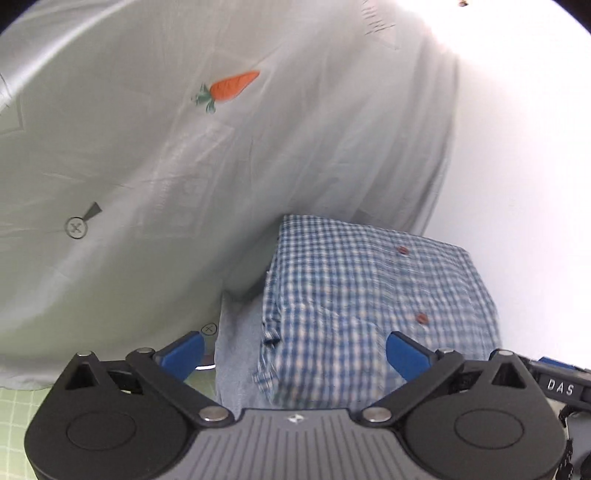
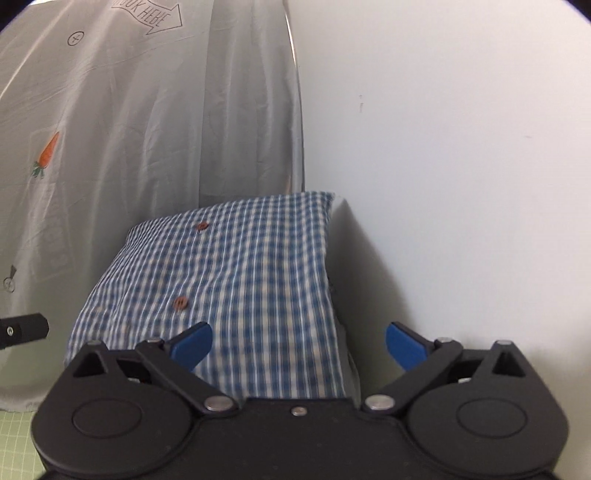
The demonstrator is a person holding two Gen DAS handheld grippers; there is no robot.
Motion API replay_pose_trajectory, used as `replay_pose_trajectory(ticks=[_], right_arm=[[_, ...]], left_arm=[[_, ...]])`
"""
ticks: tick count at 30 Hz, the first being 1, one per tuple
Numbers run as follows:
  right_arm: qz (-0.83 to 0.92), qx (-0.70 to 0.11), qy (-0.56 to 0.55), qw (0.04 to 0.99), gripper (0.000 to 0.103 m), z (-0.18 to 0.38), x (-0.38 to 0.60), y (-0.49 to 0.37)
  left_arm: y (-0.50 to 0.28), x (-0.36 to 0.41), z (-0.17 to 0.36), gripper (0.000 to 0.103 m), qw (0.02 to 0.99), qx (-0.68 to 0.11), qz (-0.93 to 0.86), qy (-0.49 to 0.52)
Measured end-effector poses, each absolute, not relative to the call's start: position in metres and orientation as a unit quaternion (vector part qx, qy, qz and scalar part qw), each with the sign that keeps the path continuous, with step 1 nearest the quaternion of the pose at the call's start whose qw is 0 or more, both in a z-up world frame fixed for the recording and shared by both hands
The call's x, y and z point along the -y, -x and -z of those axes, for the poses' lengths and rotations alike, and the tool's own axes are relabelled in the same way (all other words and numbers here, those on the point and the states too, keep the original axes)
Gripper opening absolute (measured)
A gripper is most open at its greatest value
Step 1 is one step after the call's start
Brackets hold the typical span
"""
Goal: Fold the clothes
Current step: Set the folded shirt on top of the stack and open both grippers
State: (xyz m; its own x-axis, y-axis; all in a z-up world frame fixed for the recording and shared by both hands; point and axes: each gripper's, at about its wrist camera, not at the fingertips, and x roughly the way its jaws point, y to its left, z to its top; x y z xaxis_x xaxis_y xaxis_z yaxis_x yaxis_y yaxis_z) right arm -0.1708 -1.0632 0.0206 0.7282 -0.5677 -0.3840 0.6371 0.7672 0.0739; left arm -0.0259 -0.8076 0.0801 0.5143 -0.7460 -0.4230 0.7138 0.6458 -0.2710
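My left tongs [image 1: 295,354] stood wide, their blue pads [image 1: 184,352] spread to either side and clamping nothing. Between and just beyond them lay the folded blue-and-white checked button shirt [image 1: 369,295], sitting on a pale grey cloth printed with an orange carrot [image 1: 110,147]. My right tongs [image 2: 299,349] were equally wide and empty; the left blue pad [image 2: 194,345] hung in front of the shirt [image 2: 240,277], though I could not tell whether it touched the fabric, and the right one sat off the shirt's right edge, in front of a plain white wall [image 2: 461,147].

Only the left view showed me the shirt's left side: stacked checked layers at the fold and a light blue cloth strip [image 1: 236,354] hanging beside them. It also caught a sliver of green gridded mat [image 1: 14,417] at the lower left.

Only the right view showed me the shirt's right edge, a printed arrow with lettering [image 2: 157,18] high on the grey cloth [image 2: 129,129], and a black block [image 2: 22,330] poking in from the left edge.

Both views showed two reddish-brown buttons [image 2: 181,303] down the shirt front.
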Motion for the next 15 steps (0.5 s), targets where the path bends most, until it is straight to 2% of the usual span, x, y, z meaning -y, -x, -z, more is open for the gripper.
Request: replay_pose_trajectory(ticks=[5, 9, 15], right_arm=[[0.309, -0.189, -0.139, 0.921, 0.102, -0.012, 1.028, 0.220], [0.282, -0.225, -0.190, 0.913, 0.101, 0.007, 1.007, 0.261], [0.292, -0.276, -0.191, 0.896, 0.101, 0.038, 0.971, 0.306]], left_arm=[[0.068, 0.778, -0.084, 0.103, 0.872, -0.245, 0.423, 0.024], [0.108, 0.757, -0.071, 0.103, 0.860, -0.270, 0.433, -0.005], [0.156, 0.735, -0.045, 0.103, 0.837, -0.310, 0.448, -0.049]])
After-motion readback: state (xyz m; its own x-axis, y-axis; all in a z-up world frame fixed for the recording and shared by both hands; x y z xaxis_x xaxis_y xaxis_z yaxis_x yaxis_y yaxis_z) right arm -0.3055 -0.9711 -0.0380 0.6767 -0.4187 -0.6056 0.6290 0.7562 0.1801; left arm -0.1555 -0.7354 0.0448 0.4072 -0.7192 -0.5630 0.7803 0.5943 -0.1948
